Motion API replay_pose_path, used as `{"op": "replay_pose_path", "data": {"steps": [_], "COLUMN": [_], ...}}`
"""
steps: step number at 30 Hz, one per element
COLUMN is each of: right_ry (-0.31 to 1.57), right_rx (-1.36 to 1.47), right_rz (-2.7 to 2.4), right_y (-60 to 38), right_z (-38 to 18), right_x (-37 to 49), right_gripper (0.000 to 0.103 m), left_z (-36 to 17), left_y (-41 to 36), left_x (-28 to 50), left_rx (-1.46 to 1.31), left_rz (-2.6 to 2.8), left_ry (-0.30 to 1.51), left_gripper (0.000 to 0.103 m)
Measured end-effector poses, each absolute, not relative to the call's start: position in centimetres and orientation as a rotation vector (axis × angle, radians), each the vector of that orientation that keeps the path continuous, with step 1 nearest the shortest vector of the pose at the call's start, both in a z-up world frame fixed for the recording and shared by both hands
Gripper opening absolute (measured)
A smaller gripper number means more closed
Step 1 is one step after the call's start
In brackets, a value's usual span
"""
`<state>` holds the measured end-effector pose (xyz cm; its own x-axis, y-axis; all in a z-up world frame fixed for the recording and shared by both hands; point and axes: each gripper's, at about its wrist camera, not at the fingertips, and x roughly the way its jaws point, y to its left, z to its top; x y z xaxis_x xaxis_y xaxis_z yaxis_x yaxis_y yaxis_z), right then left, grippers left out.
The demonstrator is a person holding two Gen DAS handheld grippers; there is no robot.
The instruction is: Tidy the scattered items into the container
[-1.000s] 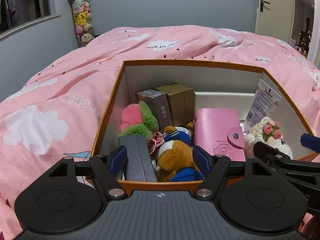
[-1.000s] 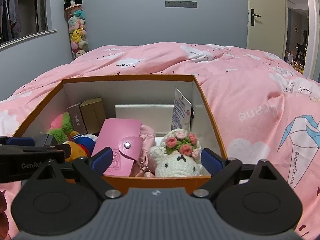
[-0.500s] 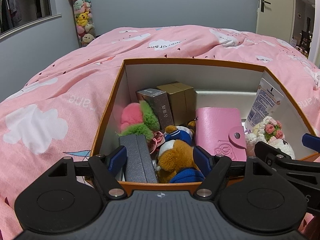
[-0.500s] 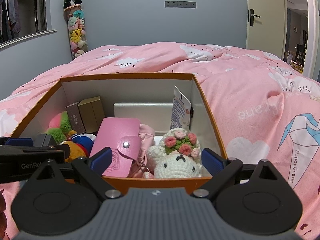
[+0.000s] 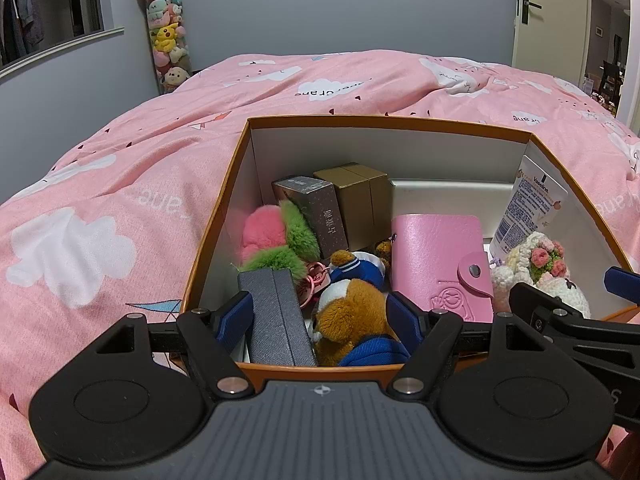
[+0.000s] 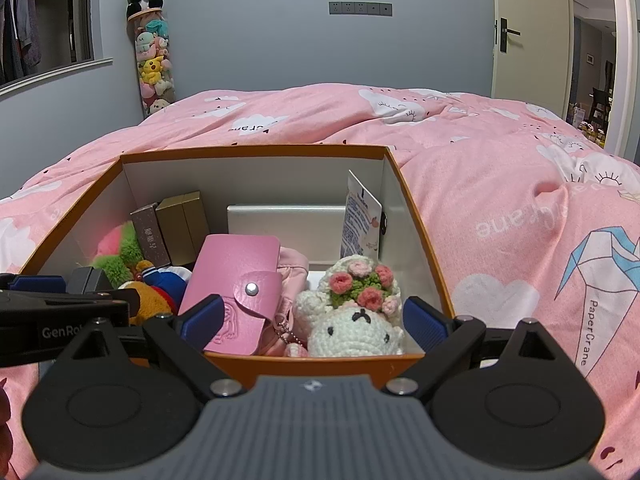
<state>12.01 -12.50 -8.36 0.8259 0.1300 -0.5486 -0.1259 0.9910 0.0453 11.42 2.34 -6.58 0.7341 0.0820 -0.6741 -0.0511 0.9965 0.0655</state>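
An orange-rimmed cardboard box (image 5: pixel 224 216) (image 6: pixel 416 216) sits on the pink bed. Inside lie a dark grey case (image 5: pixel 276 316), a brown plush dog (image 5: pixel 352 316) (image 6: pixel 148 300), a pink-and-green fluffy toy (image 5: pixel 276 236), a grey carton (image 5: pixel 316 208), a gold carton (image 5: pixel 356 196) (image 6: pixel 180 224), a pink card wallet (image 5: pixel 436 256) (image 6: pixel 236 276), a white crocheted bear with flowers (image 6: pixel 352 312) (image 5: pixel 536 268) and a Vaseline tube (image 5: pixel 528 204) (image 6: pixel 360 220). My left gripper (image 5: pixel 322 318) hangs open at the box's near rim. My right gripper (image 6: pixel 312 318) is open there too, holding nothing.
The pink duvet (image 6: pixel 520 208) with cloud prints spreads around the box. A tall clear tube of plush toys (image 5: pixel 168 40) stands by the grey back wall. A door (image 6: pixel 528 32) stands open at the right.
Both grippers have drawn back and risen very slightly from the box. Nothing in the box has moved.
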Motion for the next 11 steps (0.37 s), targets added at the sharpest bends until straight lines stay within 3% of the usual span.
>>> {"op": "replay_pose_path", "data": {"steps": [11], "right_ry": [0.586], "right_rx": [0.005], "right_rz": [0.131], "right_y": [-12.54], "right_z": [-8.49], "right_x": [11.92], "right_gripper": [0.097], "left_z": [-6.59], "left_y": [2.35], "left_x": [11.42], "left_rx": [0.043], "left_rz": [0.072], "left_ry": [0.743], "left_gripper": [0.086]}}
